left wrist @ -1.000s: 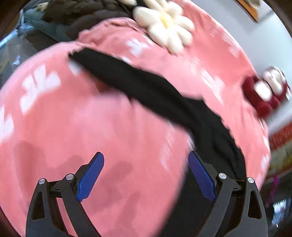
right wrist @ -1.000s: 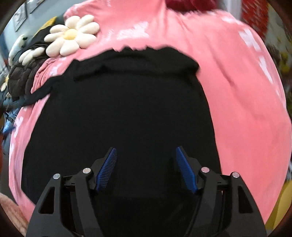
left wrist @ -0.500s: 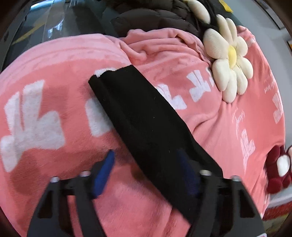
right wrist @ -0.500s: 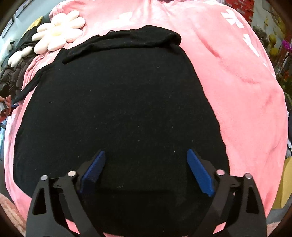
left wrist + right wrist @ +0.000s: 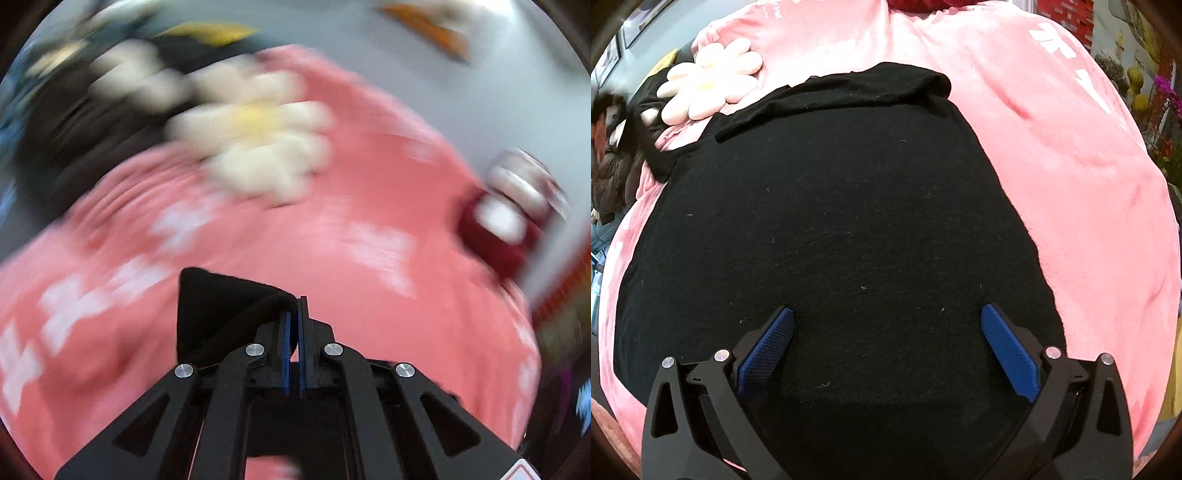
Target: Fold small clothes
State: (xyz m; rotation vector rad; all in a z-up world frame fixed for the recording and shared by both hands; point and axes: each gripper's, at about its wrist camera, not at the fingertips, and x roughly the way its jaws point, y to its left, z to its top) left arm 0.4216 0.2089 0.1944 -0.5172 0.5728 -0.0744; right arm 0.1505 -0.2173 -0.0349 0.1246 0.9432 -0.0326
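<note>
A black garment [image 5: 831,229] lies spread flat on a pink blanket [image 5: 1071,166], its far edge bunched into a fold. My right gripper [image 5: 886,332] is open just above the garment's near part, blue pads wide apart. In the blurred left wrist view, my left gripper [image 5: 293,306] is shut on a strip of the black garment [image 5: 218,306], which hangs lifted to the left of the fingers above the pink blanket [image 5: 369,258].
A white daisy-shaped cushion [image 5: 709,85] lies at the blanket's far left; it also shows in the left wrist view [image 5: 258,147]. A red and white plush [image 5: 506,221] sits at the right. A dark padded jacket [image 5: 613,173] lies beyond the left edge.
My left gripper has closed on the garment's black strip and lifted it, with the camera swinging upward. My right gripper has opened wider and stays over the garment.
</note>
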